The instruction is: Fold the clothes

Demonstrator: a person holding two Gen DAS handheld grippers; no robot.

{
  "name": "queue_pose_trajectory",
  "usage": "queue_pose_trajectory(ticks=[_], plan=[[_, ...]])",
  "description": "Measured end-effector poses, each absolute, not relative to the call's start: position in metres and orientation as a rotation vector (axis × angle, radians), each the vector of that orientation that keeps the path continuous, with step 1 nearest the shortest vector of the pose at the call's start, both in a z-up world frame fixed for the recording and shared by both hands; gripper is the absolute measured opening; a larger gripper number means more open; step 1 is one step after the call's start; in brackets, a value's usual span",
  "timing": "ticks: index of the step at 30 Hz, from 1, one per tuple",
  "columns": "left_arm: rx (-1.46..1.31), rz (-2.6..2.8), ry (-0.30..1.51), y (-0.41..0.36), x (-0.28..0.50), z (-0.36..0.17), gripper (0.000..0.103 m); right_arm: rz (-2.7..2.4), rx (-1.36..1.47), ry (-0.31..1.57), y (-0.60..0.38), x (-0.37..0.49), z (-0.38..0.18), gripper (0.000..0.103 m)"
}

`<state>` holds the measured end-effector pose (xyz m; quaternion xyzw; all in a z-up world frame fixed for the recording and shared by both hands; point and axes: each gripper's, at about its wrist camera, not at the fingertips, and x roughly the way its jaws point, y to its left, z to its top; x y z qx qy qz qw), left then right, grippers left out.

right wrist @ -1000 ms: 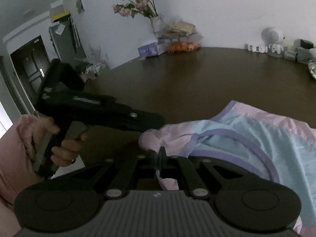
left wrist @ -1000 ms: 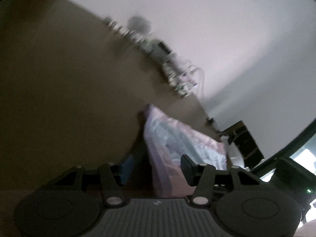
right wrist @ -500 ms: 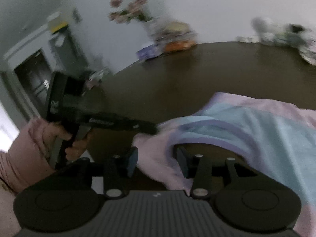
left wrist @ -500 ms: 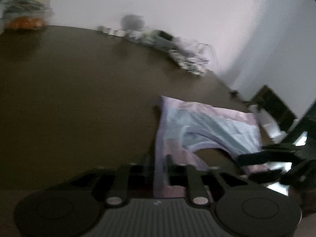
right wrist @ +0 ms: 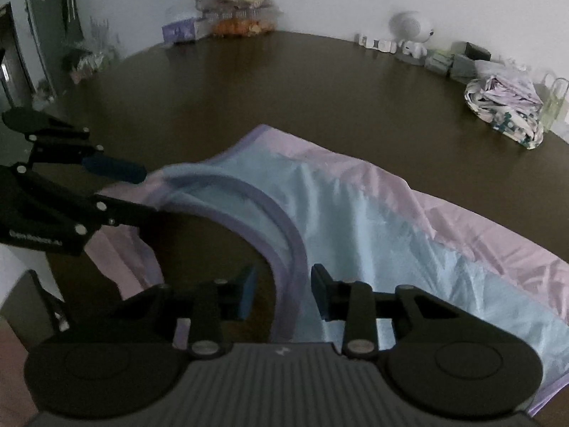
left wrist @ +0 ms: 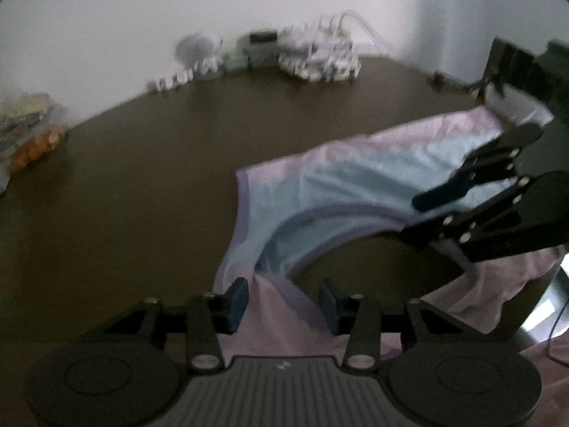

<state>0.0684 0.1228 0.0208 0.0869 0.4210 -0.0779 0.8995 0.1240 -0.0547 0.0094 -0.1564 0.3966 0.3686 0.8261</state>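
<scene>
Both tongs agape: left gripper (left wrist: pixel 281 297) astride shirt (right wrist: pixel 373 220) shoulder, right gripper (right wrist: pixel 282 293) astride purple collar edge (right wrist: pixel 284 238). Bare table (right wrist: pixel 284 89) beyond hem; clutter at far edge.

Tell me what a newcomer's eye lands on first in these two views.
First, the pink and pale blue garment with a purple-trimmed curved opening, spread on the near part of the dark brown table. Next, the two black tongs, both open: the left tongs straddle a pink strap, the right tongs straddle the purple trim. Far back by the wall stands a small white robot figure.
</scene>
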Motion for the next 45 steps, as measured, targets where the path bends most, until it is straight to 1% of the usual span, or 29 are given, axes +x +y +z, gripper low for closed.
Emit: queue_pose_trajectory(ticks=[2,3,5,7,9,13,21,22,26,27,30,32,36,37,40,43,45], plan=[[0.171,-0.147,0.897,0.123,0.070,0.014,0.037,0.782,-0.337,0.848,-0.054,0.126,0.005,0.033],[0.165,-0.143,0.903,0.124,0.070,0.012,0.031,0.786,-0.335,0.853,-0.053,0.126,0.003,0.031],[0.143,-0.131,0.907,0.128,0.071,0.010,0.025,0.793,-0.328,0.852,-0.055,0.127,0.002,0.026],[0.127,-0.122,0.903,0.131,0.071,0.011,0.008,0.800,-0.305,0.855,-0.059,0.129,0.003,0.017],[0.118,-0.126,0.894,0.132,0.070,0.012,0.005,0.807,-0.275,0.858,-0.063,0.132,0.004,0.011],[0.096,-0.115,0.872,0.133,0.067,0.016,0.005,0.835,-0.205,0.854,-0.077,0.135,0.008,0.011],[0.116,-0.163,0.722,0.136,0.038,0.035,0.006,0.889,-0.063,0.843,-0.105,0.141,0.016,0.008],[0.123,-0.169,0.706,0.137,0.034,0.037,0.010,0.896,-0.045,0.841,-0.109,0.142,0.017,0.008],[0.116,-0.195,0.702,0.141,0.025,0.035,0.012,0.925,-0.001,0.853,-0.118,0.144,0.017,0.008],[0.124,-0.192,0.717,0.141,0.025,0.033,0.014,0.938,-0.015,0.864,-0.116,0.141,0.015,0.008],[0.126,-0.180,0.739,0.141,0.027,0.029,0.029,0.947,-0.030,0.872,-0.112,0.139,0.010,0.008],[0.112,-0.168,0.742,0.139,0.031,0.030,0.029,0.945,-0.032,0.871,-0.110,0.138,0.009,0.008],[0.135,-0.123,0.758,0.133,0.045,0.026,0.025,0.933,-0.027,0.861,-0.108,0.137,0.008,0.008],[0.146,-0.120,0.773,0.131,0.049,0.024,0.016,0.932,-0.026,0.860,-0.107,0.137,0.008,0.008],[0.186,-0.111,0.818,0.127,0.057,0.016,0.004,0.926,-0.022,0.859,-0.107,0.136,0.007,0.008],[0.154,-0.073,0.799,0.134,0.056,0.017,0.003,0.913,-0.014,0.862,-0.106,0.138,0.004,0.008],[0.098,-0.079,0.751,0.144,0.048,0.025,0.003,0.905,-0.001,0.866,-0.107,0.142,0.003,0.008]])
